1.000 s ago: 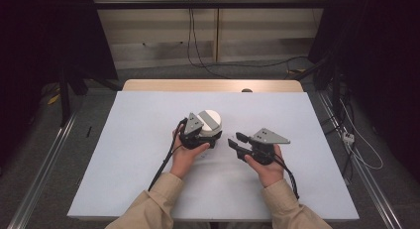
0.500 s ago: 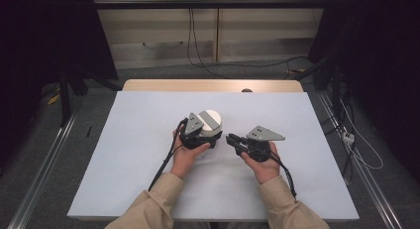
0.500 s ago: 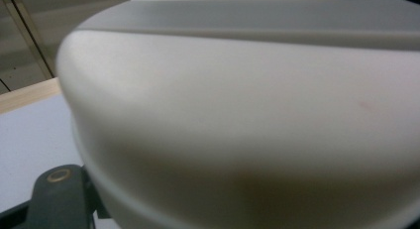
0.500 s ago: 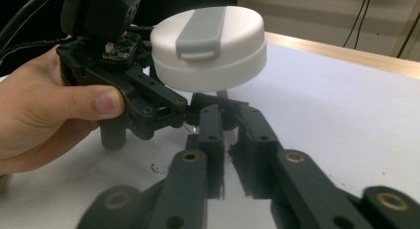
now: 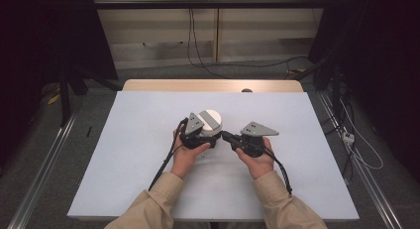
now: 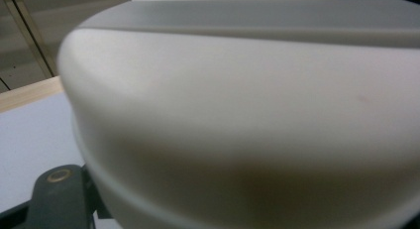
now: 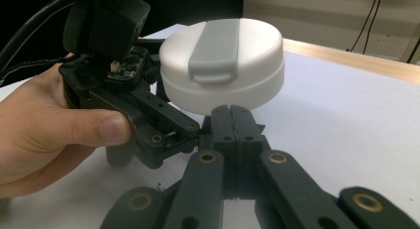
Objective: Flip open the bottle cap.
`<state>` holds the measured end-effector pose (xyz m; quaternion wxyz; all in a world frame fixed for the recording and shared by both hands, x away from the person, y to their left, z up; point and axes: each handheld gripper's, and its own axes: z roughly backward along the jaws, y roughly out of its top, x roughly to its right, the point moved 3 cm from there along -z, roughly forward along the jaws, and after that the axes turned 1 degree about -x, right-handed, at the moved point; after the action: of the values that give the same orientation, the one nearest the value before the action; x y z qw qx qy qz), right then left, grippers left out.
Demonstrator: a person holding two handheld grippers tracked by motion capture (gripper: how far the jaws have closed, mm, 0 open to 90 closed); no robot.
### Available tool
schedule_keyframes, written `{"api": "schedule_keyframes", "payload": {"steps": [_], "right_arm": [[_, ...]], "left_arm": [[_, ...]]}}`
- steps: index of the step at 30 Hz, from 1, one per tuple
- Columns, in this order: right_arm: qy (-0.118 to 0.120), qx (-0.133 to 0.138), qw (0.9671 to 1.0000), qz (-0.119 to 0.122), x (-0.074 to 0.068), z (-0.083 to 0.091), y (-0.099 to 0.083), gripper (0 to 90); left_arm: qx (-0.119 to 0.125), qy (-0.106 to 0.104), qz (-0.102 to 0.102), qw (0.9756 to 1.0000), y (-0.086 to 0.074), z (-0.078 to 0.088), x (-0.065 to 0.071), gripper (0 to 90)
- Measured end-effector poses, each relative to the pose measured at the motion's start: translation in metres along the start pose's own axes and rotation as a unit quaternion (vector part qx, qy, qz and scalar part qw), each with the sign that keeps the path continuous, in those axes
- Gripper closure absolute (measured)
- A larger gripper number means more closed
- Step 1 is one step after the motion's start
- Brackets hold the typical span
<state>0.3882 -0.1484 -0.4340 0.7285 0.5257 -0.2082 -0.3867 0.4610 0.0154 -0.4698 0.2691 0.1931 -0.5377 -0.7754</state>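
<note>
At the tabletop's (image 5: 124, 154) centre, the left tongs (image 5: 210, 139) pinch the white round container (image 5: 210, 123), while the right tongs (image 5: 226, 136), at its 5 o'clock, have just pressed together empty, likely readying to nudge its lid tab.

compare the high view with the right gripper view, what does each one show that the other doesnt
High view alone: the whole white table, both beige sleeves, the cable-strewn floor behind, and the right gripper from above with its grey plate.

Right gripper view alone: its own jaws pressed together with nothing between them, tips just under the container's edge, and the grey tab across the lid up close.

Both: the round white container held up by the left gripper, and the hand around that gripper.
</note>
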Motion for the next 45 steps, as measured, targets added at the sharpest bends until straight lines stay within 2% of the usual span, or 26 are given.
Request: {"api": "schedule_keyframes", "payload": {"steps": [13,33,45], "right_arm": [[0.004,0.003,1.0000,-0.004,-0.001,-0.006,0.007,90.0],[0.004,0.024,0.9997,-0.009,-0.003,-0.006,0.022,90.0],[0.002,0.031,0.9995,0.005,-0.007,-0.008,0.037,90.0]], "left_arm": [[0.002,0.001,0.005,1.0000,0.000,-0.001,0.000,18.5],[0.004,-0.001,0.012,0.9999,0.000,-0.001,0.000,18.5],[0.002,-0.002,0.010,0.9999,0.000,-0.001,-0.001,18.5]]}}
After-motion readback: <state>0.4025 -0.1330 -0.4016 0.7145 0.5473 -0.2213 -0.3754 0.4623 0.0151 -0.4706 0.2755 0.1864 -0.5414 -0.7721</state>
